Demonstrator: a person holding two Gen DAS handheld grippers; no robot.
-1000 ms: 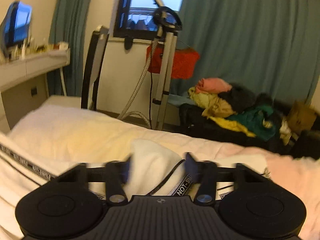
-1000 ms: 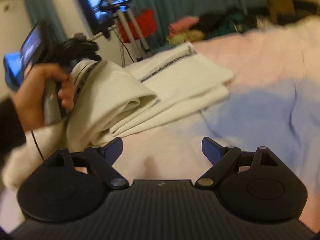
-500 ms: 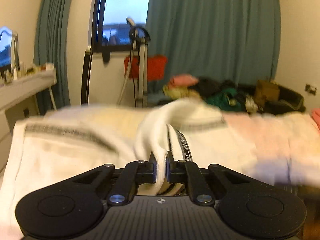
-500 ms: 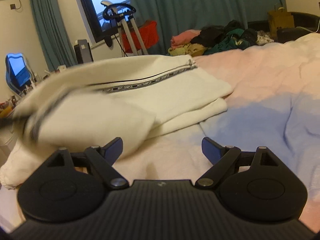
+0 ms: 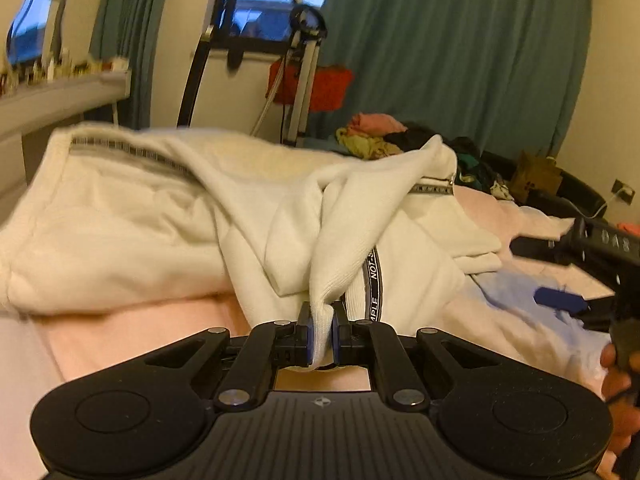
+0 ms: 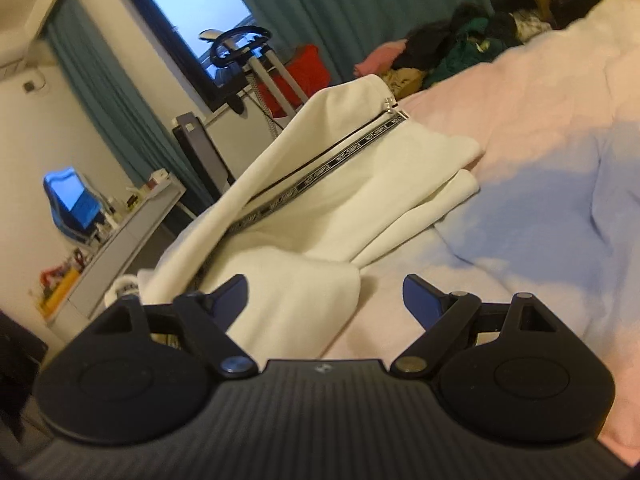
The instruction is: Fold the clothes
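Observation:
A cream zip-up garment point(image 5: 168, 216) with black-and-white lettered tape along its zip lies partly folded on the pink and blue bed cover point(image 5: 528, 320). My left gripper point(image 5: 320, 332) is shut on a pinch of its fabric and holds that part up, so the cloth drapes down toward the bed. In the right wrist view the same garment point(image 6: 344, 184) lies ahead and to the left. My right gripper point(image 6: 324, 294) is open and empty, low over the bed, with a fold of the garment under its left finger point(image 6: 228, 292). It also shows at the right edge of the left wrist view point(image 5: 576, 276).
A pile of coloured clothes point(image 5: 400, 136) lies at the far side of the bed before teal curtains. A garment steamer stand point(image 5: 304, 80) with a red item stands by the window. A white shelf point(image 6: 120, 236) with small items and a blue mirror is at the left.
My left gripper closed on the cream fabric, pulled it up and back. The right gripper tilted and stayed open near the garment's front fold.

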